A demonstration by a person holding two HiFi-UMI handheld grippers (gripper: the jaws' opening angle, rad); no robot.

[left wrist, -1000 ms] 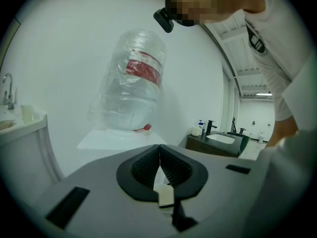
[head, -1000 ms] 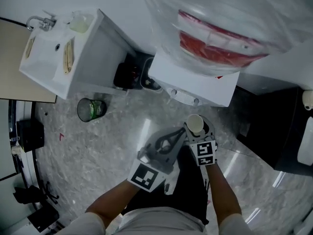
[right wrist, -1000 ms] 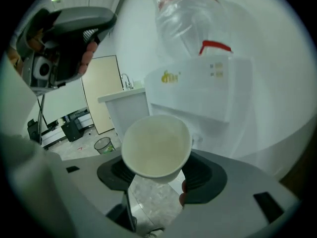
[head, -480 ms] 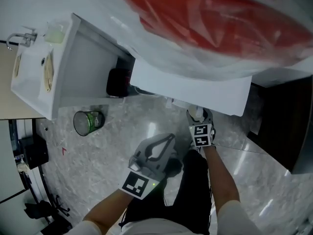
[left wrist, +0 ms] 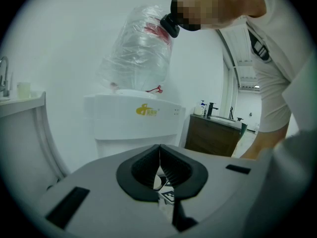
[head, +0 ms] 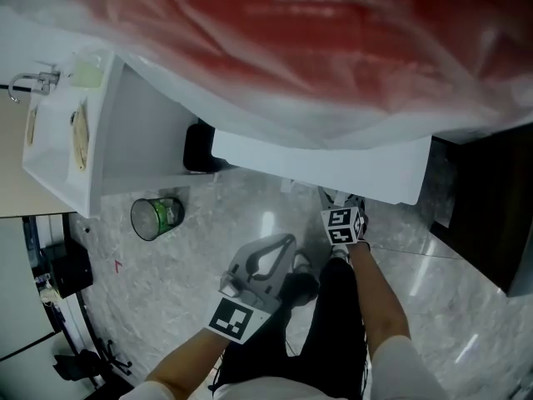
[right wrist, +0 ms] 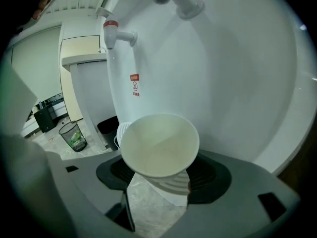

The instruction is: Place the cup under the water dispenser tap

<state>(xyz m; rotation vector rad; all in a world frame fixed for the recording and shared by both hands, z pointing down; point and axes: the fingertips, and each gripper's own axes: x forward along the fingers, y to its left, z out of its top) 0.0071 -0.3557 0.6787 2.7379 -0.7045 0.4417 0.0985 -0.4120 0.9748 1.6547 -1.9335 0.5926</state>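
An empty white paper cup [right wrist: 159,145] sits upright between the jaws of my right gripper [right wrist: 163,172], which is shut on it. The cup is inside the white water dispenser's [head: 333,161] recess, below and right of the red-tagged tap [right wrist: 116,33]; a second tap [right wrist: 185,4] is above it. In the head view the dispenser's overhang hides the cup, and only the right gripper's marker cube [head: 344,225] shows. My left gripper [head: 279,244] hangs lower left of it, shut, with nothing between its pads [left wrist: 159,162]. It faces the dispenser front [left wrist: 133,128].
A wire wastebasket [head: 156,217] stands on the marble floor to the left. A white sink counter [head: 58,140] and a black bin [head: 198,147] are beside the dispenser. A dark cabinet [head: 483,207] is at the right. The big water bottle [left wrist: 138,53] sits on top.
The right gripper has carried the cup forward under the dispenser's overhang, so the cup has left the head view. The head camera has moved closer. The left gripper has hardly moved.
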